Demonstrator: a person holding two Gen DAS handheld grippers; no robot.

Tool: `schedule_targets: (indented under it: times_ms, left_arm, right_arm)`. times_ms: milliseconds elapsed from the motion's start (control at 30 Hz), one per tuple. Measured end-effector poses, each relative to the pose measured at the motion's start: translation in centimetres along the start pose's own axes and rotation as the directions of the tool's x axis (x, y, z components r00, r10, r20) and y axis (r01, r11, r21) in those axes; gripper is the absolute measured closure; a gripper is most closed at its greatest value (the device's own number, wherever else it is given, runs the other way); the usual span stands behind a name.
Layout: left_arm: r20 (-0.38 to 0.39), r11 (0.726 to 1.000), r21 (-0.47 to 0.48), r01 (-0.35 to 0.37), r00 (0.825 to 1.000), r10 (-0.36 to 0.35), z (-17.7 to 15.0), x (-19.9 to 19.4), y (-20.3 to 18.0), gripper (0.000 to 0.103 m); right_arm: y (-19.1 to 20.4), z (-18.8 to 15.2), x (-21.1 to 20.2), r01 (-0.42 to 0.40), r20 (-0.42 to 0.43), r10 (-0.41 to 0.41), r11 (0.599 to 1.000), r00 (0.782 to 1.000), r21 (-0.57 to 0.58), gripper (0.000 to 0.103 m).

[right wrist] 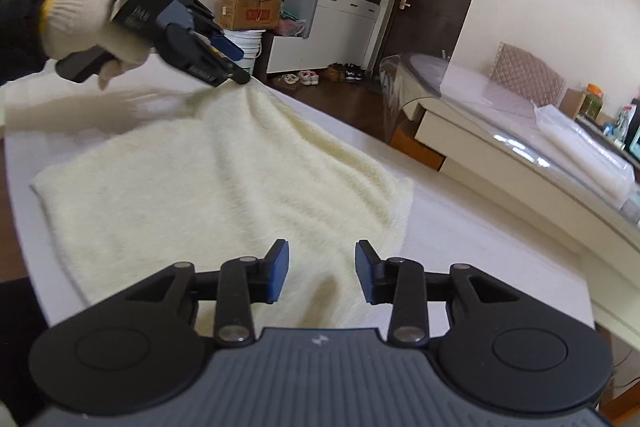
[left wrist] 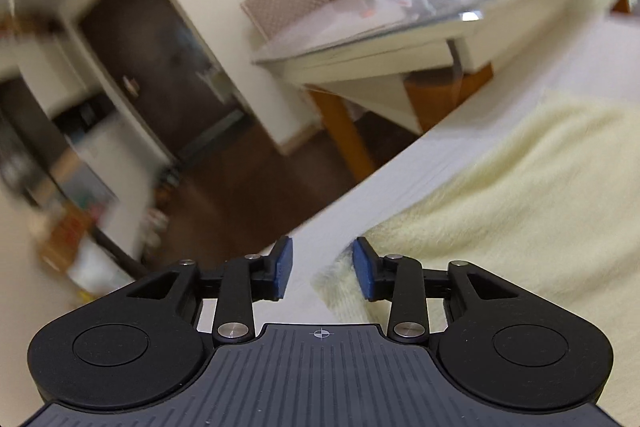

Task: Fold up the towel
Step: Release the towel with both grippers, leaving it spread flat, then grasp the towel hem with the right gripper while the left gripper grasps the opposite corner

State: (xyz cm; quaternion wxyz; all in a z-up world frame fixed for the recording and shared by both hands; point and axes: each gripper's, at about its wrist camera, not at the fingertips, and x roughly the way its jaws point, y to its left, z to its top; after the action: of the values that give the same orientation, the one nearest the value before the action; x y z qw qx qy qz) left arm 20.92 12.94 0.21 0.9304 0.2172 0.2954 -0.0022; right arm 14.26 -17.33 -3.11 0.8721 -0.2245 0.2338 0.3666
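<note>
- Lying across the white surface, cream towel fills centre and left of the right wrist view; looks doubled over, rumpled ridge running toward the upper middle of the frame.
- Right gripper at bottom centre, blue pads parted with a clear gap, nothing pinched; towel lies under and beyond the gap, not gripped.
- Left gripper seen upper left in the right wrist view, held by a white-gloved hand with a dark sleeve; its tip sits at the towel's far corner near the surface edge. Can't tell contact from this view.
- Left wrist view: left gripper at bottom centre, pads apart, empty; towel corner lies just beside the right-hand pad, bare surface between the pads.
- Left wrist view is motion-blurred; glass-topped table in upper middle, dark door at left.
- Shoes on the floor beyond the surface in the right wrist view.
</note>
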Motion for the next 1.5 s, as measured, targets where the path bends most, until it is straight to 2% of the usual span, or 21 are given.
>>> schedule_targets:
  times_ms: [67,200,333,433,633,667,800,867,933,967,1067,1167,1300,1400,1500]
  left_arm:
    - [-0.01,1.0,-0.017,0.024,1.0,-0.024,-0.6,-0.9,0.6,0.059]
    - [-0.039,0.998,-0.061,0.017,0.999,-0.02,-2.3,-1.6,1.8,0.053]
    - [-0.075,0.985,-0.172,-0.016,0.997,0.003,-2.9,-0.3,3.8,0.055]
    - [-0.062,0.982,-0.188,-0.016,0.998,0.004,-2.0,0.1,4.4,0.056]
    - [0.006,0.991,-0.077,0.107,0.994,-0.107,-1.5,-2.8,1.1,0.056]
    - [0.013,0.988,-0.04,0.15,0.989,-0.149,-2.3,-4.2,-0.3,0.056]
    - [0.018,0.976,0.007,0.218,0.976,-0.218,-4.2,-7.4,-3.3,0.057]
    - [0.023,0.963,0.039,0.266,0.963,-0.267,-5.4,-9.6,-5.0,0.057]
    - [0.013,0.957,0.073,0.282,0.959,-0.283,-6.0,-10.6,-6.2,0.057]
    - [-0.008,0.954,0.114,0.277,0.961,-0.278,-6.8,-11.4,-7.1,0.057]
    - [-0.041,0.955,0.157,0.25,0.968,-0.247,-8.2,-12.0,-7.9,0.057]
    - [-0.057,0.962,0.132,0.24,0.971,-0.234,-8.9,-12.4,-7.3,0.057]
    - [-0.05,0.972,0.122,0.201,0.979,-0.196,-9.4,-13.6,-6.5,0.057]
    - [-0.019,0.981,0.099,0.169,0.986,-0.168,-9.5,-15.0,-5.8,0.057]
    - [0.0,0.987,0.082,0.136,0.991,-0.137,-9.9,-16.5,-5.6,0.057]
  right_arm:
    - [0.3,-0.5,0.0,-0.012,-0.019,0.012,1.0,1.0,-0.001,0.062]
    - [0.4,-1.2,-0.4,-0.017,-0.023,0.018,0.999,1.0,0.039,0.062]
    - [0.9,-1.6,-0.9,-0.009,-0.023,0.01,0.998,1.0,0.055,0.062]
    - [1.3,-1.8,-1.4,-0.007,-0.028,0.009,0.997,1.0,0.078,0.063]
    - [1.3,-1.6,-2.4,-0.004,-0.037,0.006,0.997,0.999,0.074,0.062]
    - [0.9,-1.4,-2.2,0.004,-0.036,-0.001,0.998,0.999,0.07,0.062]
    - [-0.8,-0.4,-0.2,0.027,-0.035,-0.026,0.998,0.999,0.051,0.061]
    - [-0.9,-0.3,0.8,0.026,-0.055,-0.025,0.999,0.998,0.022,0.061]
    - [-0.6,-0.5,0.8,0.016,-0.055,-0.015,1.0,0.998,0.018,0.062]
    - [-0.5,-0.6,0.7,0.012,-0.054,-0.011,1.0,0.998,0.02,0.062]
    - [0.1,-1.0,0.2,0.002,-0.049,-0.001,1.0,0.999,0.03,0.062]
    - [0.7,-1.3,-0.6,-0.003,-0.041,0.005,0.999,0.999,0.033,0.062]
    - [0.6,-1.8,-2.9,0.021,0.01,-0.022,0.999,1.0,0.024,0.06]
    - [0.8,-2.5,-5.4,0.031,0.043,-0.029,0.999,0.999,-0.04,0.06]
    - [1.6,-3.7,-7.4,0.045,0.033,-0.04,0.989,0.999,-0.144,0.061]
